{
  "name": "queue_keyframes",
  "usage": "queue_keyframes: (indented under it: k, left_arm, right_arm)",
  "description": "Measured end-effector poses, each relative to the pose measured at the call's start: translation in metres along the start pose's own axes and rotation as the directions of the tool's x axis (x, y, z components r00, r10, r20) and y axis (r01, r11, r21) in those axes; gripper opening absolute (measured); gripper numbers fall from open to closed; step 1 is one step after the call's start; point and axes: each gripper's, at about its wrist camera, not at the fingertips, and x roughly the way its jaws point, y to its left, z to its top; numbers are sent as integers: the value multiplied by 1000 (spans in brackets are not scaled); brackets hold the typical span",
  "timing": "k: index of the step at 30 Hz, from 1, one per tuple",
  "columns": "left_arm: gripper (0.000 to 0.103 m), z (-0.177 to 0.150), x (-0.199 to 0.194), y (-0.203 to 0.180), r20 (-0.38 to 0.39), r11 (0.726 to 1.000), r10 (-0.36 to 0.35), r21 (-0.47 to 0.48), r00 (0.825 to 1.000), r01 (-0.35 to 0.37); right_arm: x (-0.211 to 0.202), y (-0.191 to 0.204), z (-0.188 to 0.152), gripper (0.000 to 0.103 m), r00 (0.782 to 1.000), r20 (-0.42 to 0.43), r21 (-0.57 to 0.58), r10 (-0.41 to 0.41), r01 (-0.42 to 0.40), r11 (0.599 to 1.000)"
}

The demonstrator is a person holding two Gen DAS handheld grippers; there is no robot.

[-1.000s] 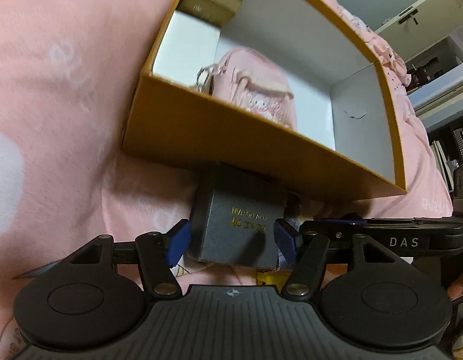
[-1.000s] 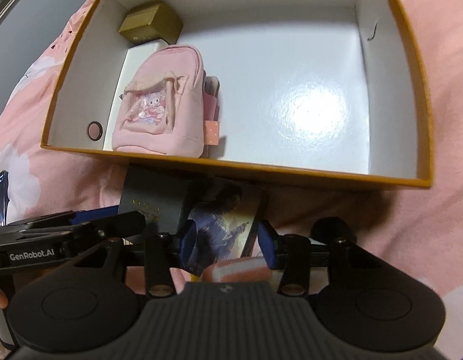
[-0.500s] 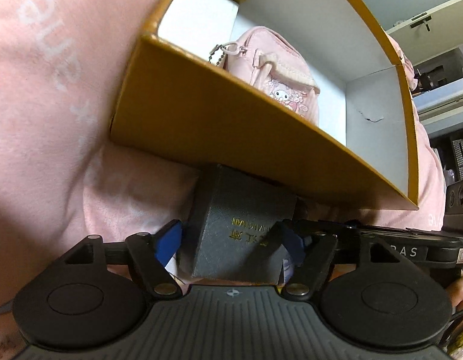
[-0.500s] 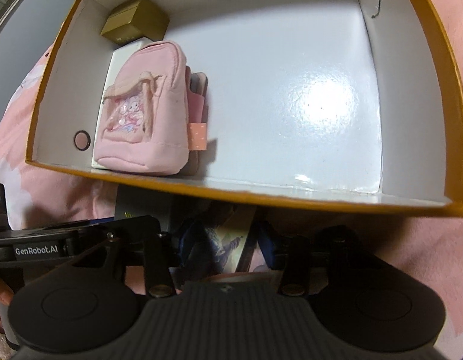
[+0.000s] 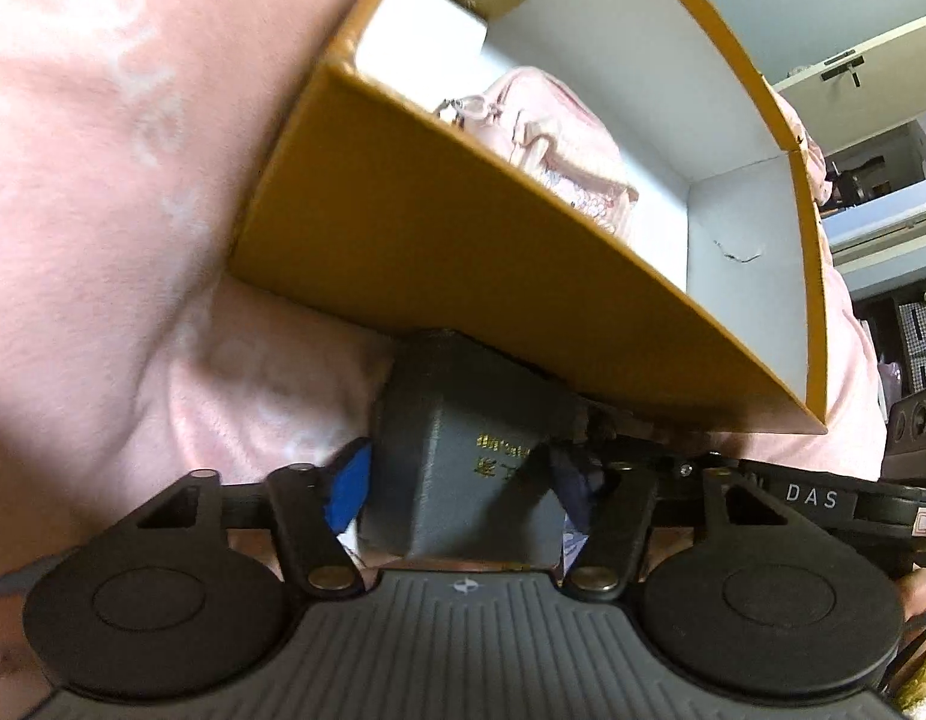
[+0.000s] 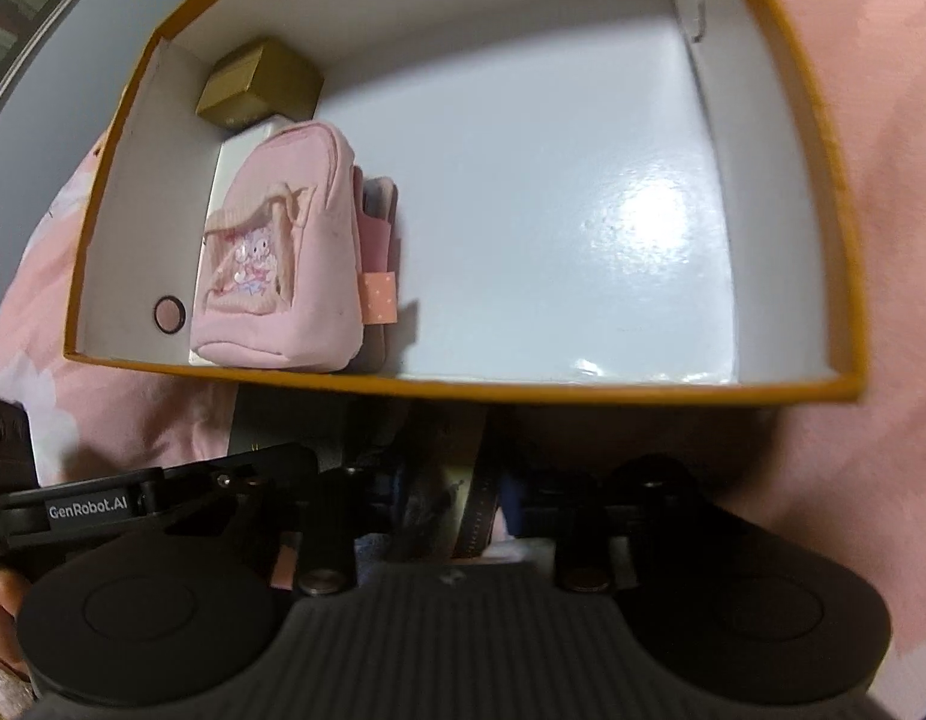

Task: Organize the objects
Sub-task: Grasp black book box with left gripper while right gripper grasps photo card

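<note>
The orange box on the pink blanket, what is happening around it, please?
A person is tidying small things into the orange box, with a gripper in each hand. The left gripper has just been closing around a dark grey box lying outside the front wall. The right gripper has just been closing on a picture card beside it. Inside already are a pink mini backpack and a small gold box.

Your left gripper (image 5: 457,489): black ribbed body, round side discs, blue pads, "DAS" label at right. Your right gripper (image 6: 445,504): same black build, "GenRobot.AI" label at left.
</note>
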Motion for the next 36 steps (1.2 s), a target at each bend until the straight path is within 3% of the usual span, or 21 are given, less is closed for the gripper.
queue_keyframes:
  k: [6, 7, 8, 10, 11, 15, 17, 20, 24, 26, 31, 33, 36]
  left_arm:
    - [50, -12, -30, -6, 66, 998, 43, 50, 997, -46]
    - [49, -13, -35, -7, 74, 997, 54, 55, 996, -58]
    - [48, -15, -40, -8, 78, 996, 65, 62, 995, -70]
    - [48, -18, -49, -14, 90, 990, 96, 93, 991, -104]
    - [47, -20, -52, -17, 95, 987, 111, 110, 989, -121]
    - [47, -25, -56, -21, 110, 967, 182, 160, 977, -198]
    - [47, -25, -56, -14, 93, 967, 188, 159, 978, -201]
    - [47, -19, -42, -15, 84, 969, 188, 146, 979, -199]
    - [47, -15, -46, -11, 72, 974, 179, 128, 981, -187]
    - [47, -14, -47, -7, 66, 977, 172, 114, 983, -178]
    - [47, -16, -47, -7, 63, 978, 170, 112, 983, -177]
    - [47, -14, -45, -6, 60, 979, 167, 105, 984, -173]
    - [48, -12, -41, -4, 55, 983, 157, 86, 986, -161]
  right_arm:
    - [-11, -4, -3, 21, 997, 16, 68, 73, -74, 995]
    - [-13, -4, -4, 11, 995, 18, 76, 94, -95, 993]
    - [-12, -4, -4, 0, 988, 7, 96, 154, -154, 983]
    - [-5, 0, -5, 0, 963, -35, 142, 266, -258, 955]
    - [-3, 5, -6, 1, 964, -46, 127, 263, -256, 958]
    - [-3, 22, -7, 7, 992, -6, 18, 127, -127, 992]
    - [-6, 22, -6, 27, 998, 7, 1, 61, -61, 998]
    - [-6, 18, -2, 36, 1000, -14, -7, 12, -12, 1000]
    - [11, 12, 7, 40, 997, -74, -25, -16, 14, 1000]
    - [21, 12, 13, 51, 995, -103, -25, -3, 0, 1000]
    - [41, 16, 20, 65, 985, -171, -55, 20, -30, 998]
    - [48, 18, 22, 65, 981, -191, -64, 32, -45, 997]
    - [50, 22, 21, 56, 981, -188, -71, 40, -54, 996]
